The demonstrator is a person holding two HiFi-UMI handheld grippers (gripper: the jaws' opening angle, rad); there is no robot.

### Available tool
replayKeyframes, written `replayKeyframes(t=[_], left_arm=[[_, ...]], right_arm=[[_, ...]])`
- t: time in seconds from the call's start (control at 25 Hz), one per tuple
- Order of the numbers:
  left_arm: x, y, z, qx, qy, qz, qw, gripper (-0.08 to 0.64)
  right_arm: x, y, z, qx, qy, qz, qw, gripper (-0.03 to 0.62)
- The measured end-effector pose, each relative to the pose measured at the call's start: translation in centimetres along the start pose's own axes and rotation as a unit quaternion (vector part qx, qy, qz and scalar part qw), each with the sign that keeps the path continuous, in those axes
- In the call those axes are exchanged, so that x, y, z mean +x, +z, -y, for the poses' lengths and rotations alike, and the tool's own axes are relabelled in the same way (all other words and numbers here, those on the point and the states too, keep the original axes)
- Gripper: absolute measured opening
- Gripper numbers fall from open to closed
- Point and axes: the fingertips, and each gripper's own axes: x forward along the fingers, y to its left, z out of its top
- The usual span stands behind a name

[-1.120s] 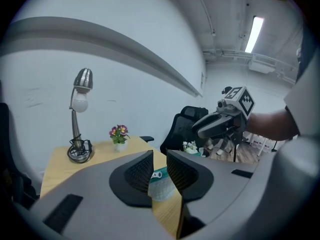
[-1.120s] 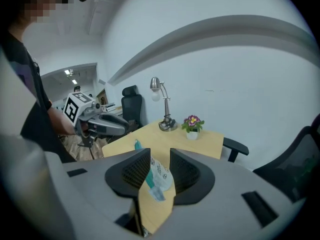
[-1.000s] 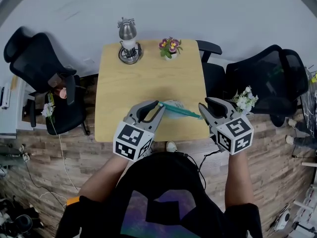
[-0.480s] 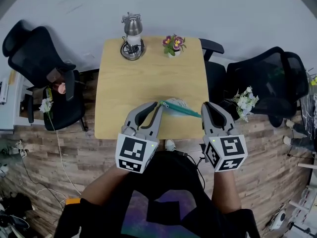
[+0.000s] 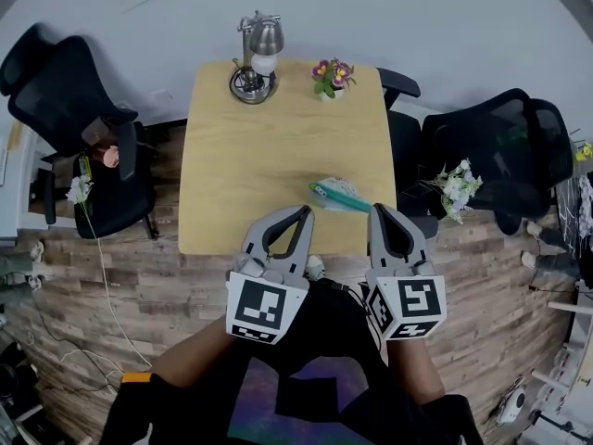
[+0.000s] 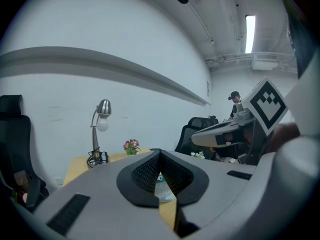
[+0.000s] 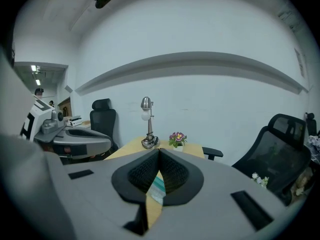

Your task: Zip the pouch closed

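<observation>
1. Forearms are seen lowest in the head view, each carrying a gripper whose tips are held over the near table edge.
2. The left gripper is held with its jaws shut tip to tip, and nothing is pinched between them.
3. The right gripper is likewise closed on nothing, its jaws pressed together.
4. The pouch, teal and white, is laid flat on the table just beyond both grippers. It is nearer the right one and is touched by neither. Whether its zip is done up cannot be told.
5. Farther back, a lamp and a small flower pot are stood at the far table edge.
6. A black left chair and a black right chair are placed at either side of the table, and a pale wall is seen behind.
</observation>
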Motion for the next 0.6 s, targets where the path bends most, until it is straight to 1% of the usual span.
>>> replayKeyframes(t=[0.2,0.36,0.48,0.6], left_arm=[[-1.7,-1.0,-1.2,-0.008,-0.009,0.008,0.9999,0.009],[-2.5,-2.5,-1.6,-0.013,-0.03,0.001,0.9995,0.008],[-2.9,-2.9,-1.4,-0.006,-0.04,0.0,0.9992,0.008],[-3.5,-2.8,-1.0,0.002,-0.039,0.005,0.9992,0.008]], right_arm=[[-0.4,-0.3,-2.0,0.0,-0.022,-0.002,1.0,0.017],[-0.9,-1.2,-3.5,0.018,-0.04,-0.007,0.999,0.017],[-1.6,-2.2,-4.2,0.019,-0.053,-0.011,0.998,0.017],[-2.5,-2.7,-4.1,0.022,-0.063,-0.005,0.998,0.017]])
